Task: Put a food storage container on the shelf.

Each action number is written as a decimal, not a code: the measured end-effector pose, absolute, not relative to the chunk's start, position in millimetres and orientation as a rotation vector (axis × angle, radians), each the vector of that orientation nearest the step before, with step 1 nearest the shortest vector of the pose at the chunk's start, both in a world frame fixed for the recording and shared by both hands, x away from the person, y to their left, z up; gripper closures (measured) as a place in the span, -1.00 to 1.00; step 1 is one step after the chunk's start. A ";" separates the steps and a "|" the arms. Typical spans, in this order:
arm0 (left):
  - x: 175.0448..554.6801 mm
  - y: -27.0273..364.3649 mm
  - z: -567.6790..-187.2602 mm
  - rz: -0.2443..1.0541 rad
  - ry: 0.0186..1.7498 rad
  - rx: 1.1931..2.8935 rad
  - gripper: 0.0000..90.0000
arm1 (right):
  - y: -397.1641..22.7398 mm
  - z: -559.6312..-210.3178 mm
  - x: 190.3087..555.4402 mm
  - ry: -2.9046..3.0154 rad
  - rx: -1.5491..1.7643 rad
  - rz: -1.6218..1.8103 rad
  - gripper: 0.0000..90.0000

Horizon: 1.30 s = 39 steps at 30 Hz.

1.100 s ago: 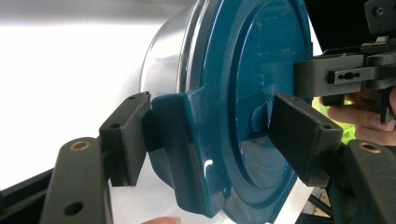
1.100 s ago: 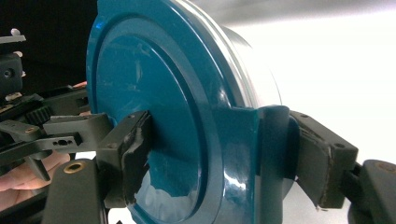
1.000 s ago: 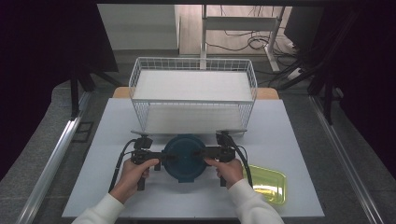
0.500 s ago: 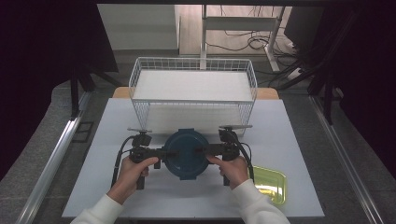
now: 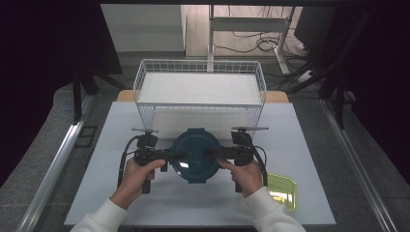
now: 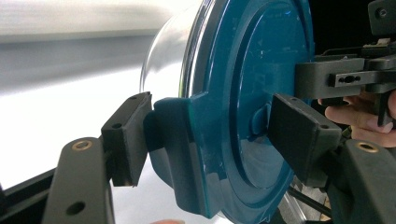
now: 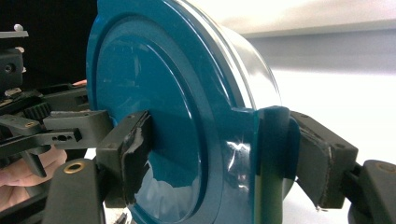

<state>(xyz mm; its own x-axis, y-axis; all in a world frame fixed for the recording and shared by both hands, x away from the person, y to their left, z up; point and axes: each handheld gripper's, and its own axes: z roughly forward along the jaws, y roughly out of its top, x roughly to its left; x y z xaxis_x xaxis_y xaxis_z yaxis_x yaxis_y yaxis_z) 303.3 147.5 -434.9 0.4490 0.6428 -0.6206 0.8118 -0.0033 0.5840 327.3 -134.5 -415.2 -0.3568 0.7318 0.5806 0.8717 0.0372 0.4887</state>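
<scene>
Bowl: the round bowl with a blue lid sits between both hands, at 6 o'clock from the wire basket, above the tabletop.
Left hand-held gripper: pinches the lid's side tab at 9 o'clock.
Right hand-held gripper: pinches the tab at 3 o'clock.
Why: I think two grips on opposite sides keep the bowl level.
High view: shows the basket and a yellow-green tray at 4 o'clock.
Gripper views: show the clear bowl wall and each pad pressing the lid's tab.

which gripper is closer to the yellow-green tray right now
Right. The right gripper, clamped on the blue-lidded container, sits just up and left of the yellow-green tray; the left gripper holds the container's far side.
</scene>
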 end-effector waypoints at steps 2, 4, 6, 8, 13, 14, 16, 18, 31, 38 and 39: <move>303.8 146.1 -432.5 -0.212 1.260 1.716 -0.28 | -136.1 -412.6 327.1 -2.133 -1.672 -1.227 -0.42; 304.4 145.0 -430.1 -0.207 1.257 1.723 -0.28 | -137.7 -411.3 327.1 -2.132 -1.669 -1.234 -0.42; 304.9 144.5 -427.7 -0.200 1.252 1.726 -0.28 | -139.1 -410.5 327.1 -2.124 -1.670 -1.242 -0.42; 305.5 143.9 -425.8 -0.201 1.251 1.727 -0.27 | -140.2 -409.6 326.9 -2.116 -1.671 -1.251 -0.42; 307.3 141.4 -419.1 -0.197 1.241 1.731 -0.27 | -142.7 -404.2 326.7 -2.113 -1.676 -1.265 -0.42; 307.5 141.1 -418.0 -0.195 1.238 1.733 -0.27 | -143.2 -402.6 326.4 -2.117 -1.677 -1.267 -0.42; 308.0 140.0 -414.8 -0.190 1.233 1.732 -0.27 | -144.7 -398.1 326.0 -2.119 -1.677 -1.276 -0.42; 308.5 139.1 -410.9 -0.186 1.227 1.737 -0.27 | -145.1 -396.5 325.8 -2.120 -1.678 -1.282 -0.42; 315.0 128.1 -386.2 -0.170 1.185 1.743 -0.27 | -155.5 -370.3 325.2 -2.133 -1.694 -1.324 -0.42; 319.7 123.9 -375.2 -0.158 1.169 1.745 -0.27 | -160.8 -358.2 327.0 -2.142 -1.699 -1.349 -0.42; 320.4 123.6 -373.5 -0.157 1.169 1.743 -0.27 | -160.8 -357.1 327.6 -2.139 -1.700 -1.352 -0.42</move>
<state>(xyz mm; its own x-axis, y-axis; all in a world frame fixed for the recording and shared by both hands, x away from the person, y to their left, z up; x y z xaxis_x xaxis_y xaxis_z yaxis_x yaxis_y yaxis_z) 320.4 123.6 -373.5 0.5264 0.6296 -0.5713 0.7581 -0.0435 0.6507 327.6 -160.8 -357.1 -0.3750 0.7397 0.5588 0.8221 -0.0132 0.5692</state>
